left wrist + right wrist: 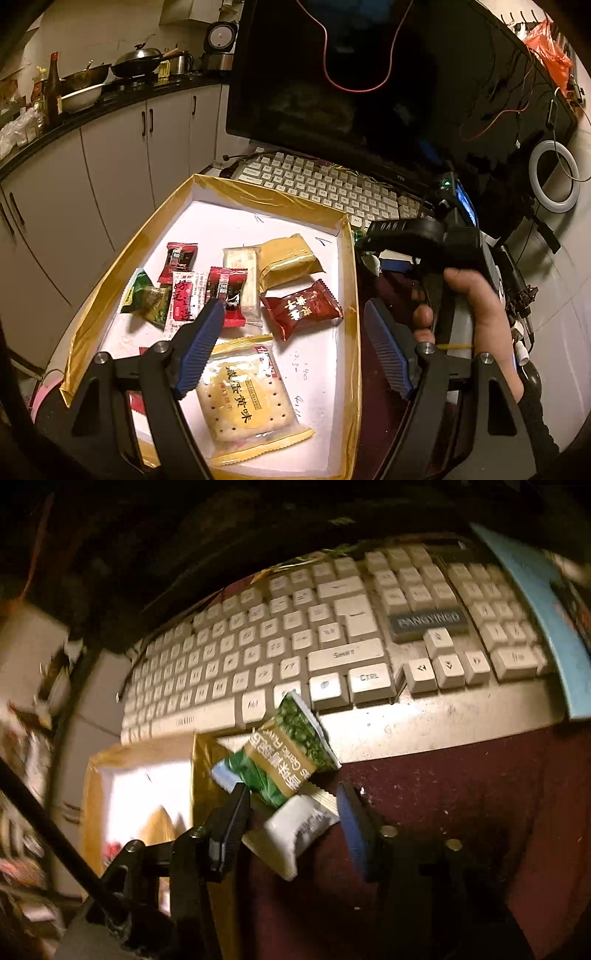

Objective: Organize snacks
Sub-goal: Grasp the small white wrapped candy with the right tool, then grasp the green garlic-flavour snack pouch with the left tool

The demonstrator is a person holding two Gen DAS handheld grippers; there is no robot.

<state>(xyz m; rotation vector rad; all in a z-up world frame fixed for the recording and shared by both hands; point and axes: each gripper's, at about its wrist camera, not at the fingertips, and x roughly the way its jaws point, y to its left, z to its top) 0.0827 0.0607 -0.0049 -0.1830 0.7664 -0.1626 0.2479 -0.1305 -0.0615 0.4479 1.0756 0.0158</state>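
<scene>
Left tool (295,347) hangs spread wide over the gold-rimmed tray (352,280), grasping nothing. 1 blue finger pad (201,349) sits above the snacks, the other over the tray's right rim.

Inside the tray: cracker pack (242,400) nearest the camera, dark red pack (301,308), gold pack (288,260), white bar (243,273), 2 red candies (178,260) (226,291), red-and-white sachet (183,299), green pack (146,299).

Right tool (293,814) is released, jaws apart over the dark red bench (461,794). Between its fingers lie a green pea snack (284,753) and a white packet (295,830), overlapping, outside the tray, just in front of the keyboard (332,650). Cannot tell if either finger touches them.

Right hand (476,306) grips its tool handle beside the tray.
</scene>
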